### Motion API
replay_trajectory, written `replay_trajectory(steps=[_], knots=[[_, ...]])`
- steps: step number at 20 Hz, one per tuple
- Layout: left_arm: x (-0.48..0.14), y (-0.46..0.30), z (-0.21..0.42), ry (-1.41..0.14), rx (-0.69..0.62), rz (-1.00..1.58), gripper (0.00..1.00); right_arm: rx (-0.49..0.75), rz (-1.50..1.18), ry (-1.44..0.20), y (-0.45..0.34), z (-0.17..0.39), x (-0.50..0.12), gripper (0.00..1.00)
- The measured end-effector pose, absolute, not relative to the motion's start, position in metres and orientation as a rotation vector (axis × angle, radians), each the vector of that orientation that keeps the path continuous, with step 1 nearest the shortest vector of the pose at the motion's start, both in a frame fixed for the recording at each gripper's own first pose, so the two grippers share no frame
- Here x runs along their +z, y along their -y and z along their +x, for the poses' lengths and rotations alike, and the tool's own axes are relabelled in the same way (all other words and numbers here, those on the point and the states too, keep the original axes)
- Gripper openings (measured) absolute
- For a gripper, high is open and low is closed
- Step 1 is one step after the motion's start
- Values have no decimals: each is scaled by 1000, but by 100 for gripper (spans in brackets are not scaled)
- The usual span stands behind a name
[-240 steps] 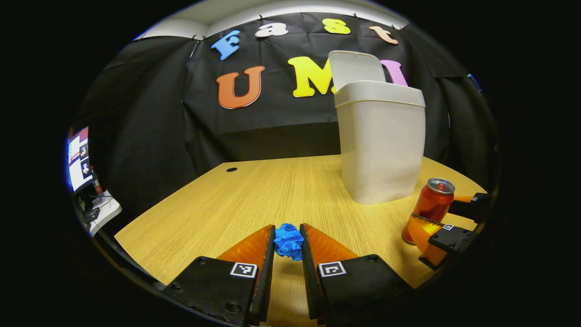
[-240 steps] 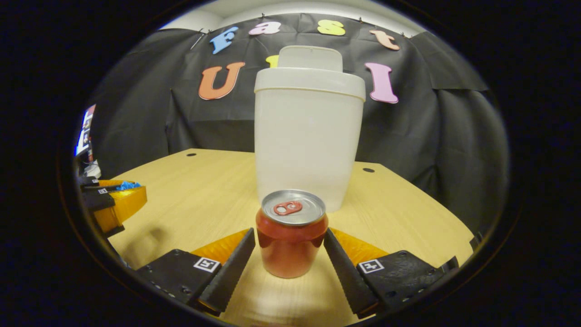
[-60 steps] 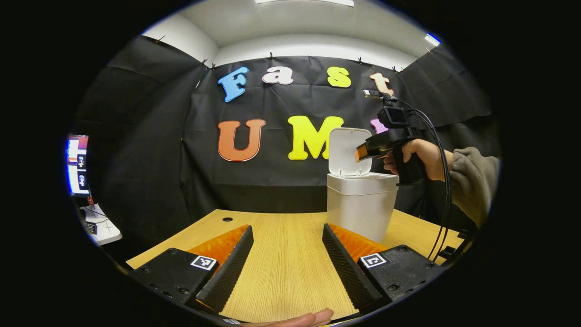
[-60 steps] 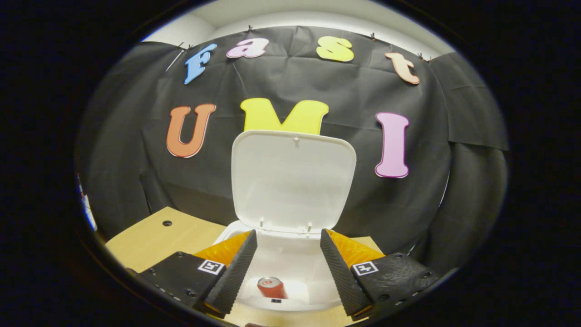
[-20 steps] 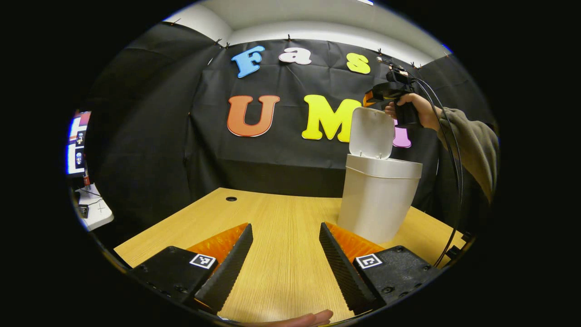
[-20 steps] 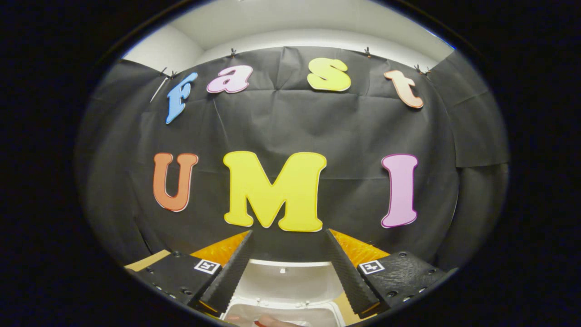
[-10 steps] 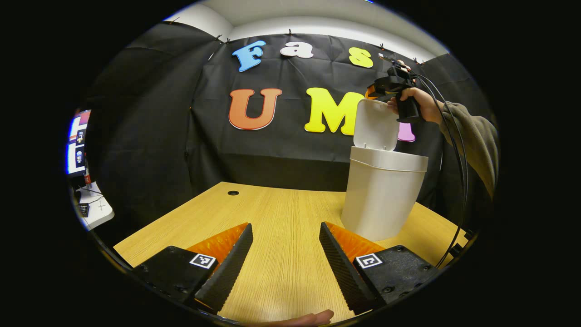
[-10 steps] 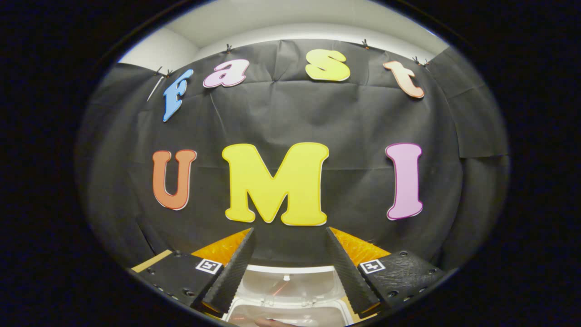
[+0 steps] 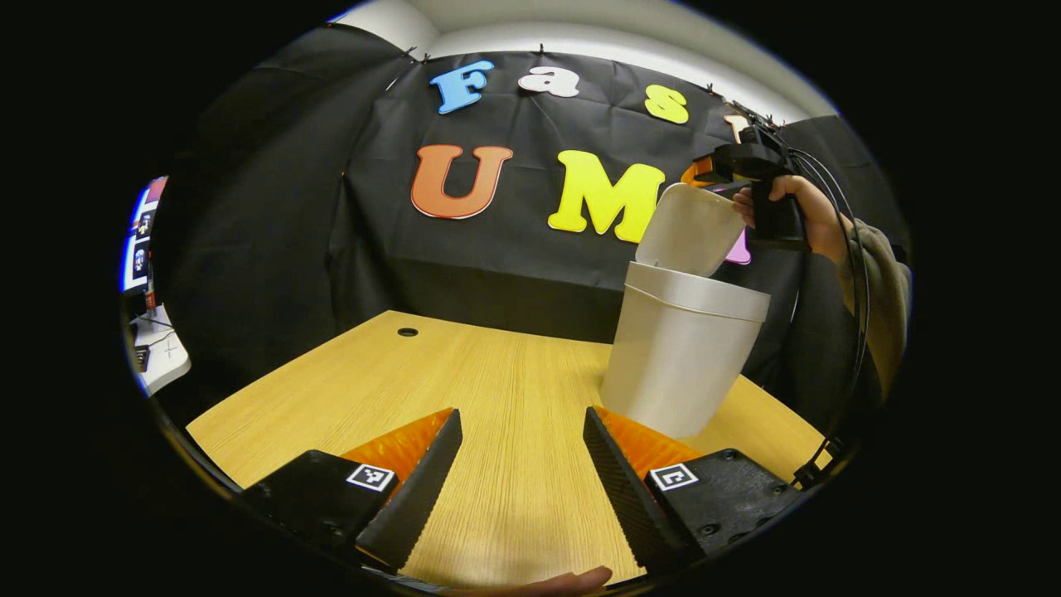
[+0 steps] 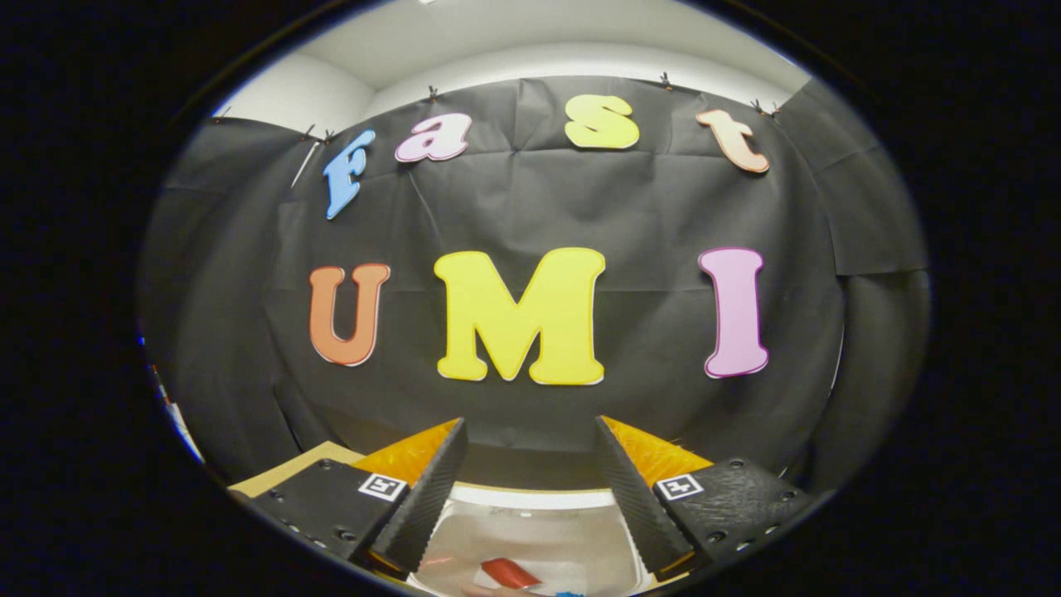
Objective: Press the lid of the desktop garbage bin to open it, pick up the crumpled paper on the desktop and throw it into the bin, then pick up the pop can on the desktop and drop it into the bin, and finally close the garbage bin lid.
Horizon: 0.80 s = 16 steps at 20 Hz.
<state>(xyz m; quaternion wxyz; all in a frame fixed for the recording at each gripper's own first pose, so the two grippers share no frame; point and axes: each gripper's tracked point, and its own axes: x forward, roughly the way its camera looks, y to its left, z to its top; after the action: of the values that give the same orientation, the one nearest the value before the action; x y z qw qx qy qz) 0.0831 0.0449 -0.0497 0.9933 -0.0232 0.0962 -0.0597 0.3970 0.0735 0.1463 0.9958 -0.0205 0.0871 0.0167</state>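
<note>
**Closing the lid: final step**

My right claw [image 10: 530, 489], fingers apart and empty, sits above the half-lowered lid [image 9: 690, 230]. My left claw [image 9: 518, 473] idles, fingers apart, over the surface [image 9: 497, 390]. The pop can [image 10: 507, 572] lies inside the bin [image 9: 680, 356]. Off-centre pressure could tip the bin.

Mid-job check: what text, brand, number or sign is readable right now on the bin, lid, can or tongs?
No words or numbers are readable.
The bin: plain, no print.
The lid: plain, no print.
The pop can: a red sliver, nothing legible.
The left tongs and right tongs: square black-and-white code markers, no words.
The screen at the edge of the left gripper view: too small to read.
</note>
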Motion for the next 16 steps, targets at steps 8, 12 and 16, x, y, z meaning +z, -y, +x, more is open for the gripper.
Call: replay_trajectory(steps=[8, 12, 16], knots=[[-39, -26, 68, -159, -125, 19, 95, 50, -25, -256, -59, 370, 98, 94], [-27, -36, 64, -126, -95, 35, 95, 24, -29, -318, -49, 362, 75, 97], [-19, -39, 57, -109, -78, 45, 95, -2, -5, -395, -51, 354, 56, 94]])
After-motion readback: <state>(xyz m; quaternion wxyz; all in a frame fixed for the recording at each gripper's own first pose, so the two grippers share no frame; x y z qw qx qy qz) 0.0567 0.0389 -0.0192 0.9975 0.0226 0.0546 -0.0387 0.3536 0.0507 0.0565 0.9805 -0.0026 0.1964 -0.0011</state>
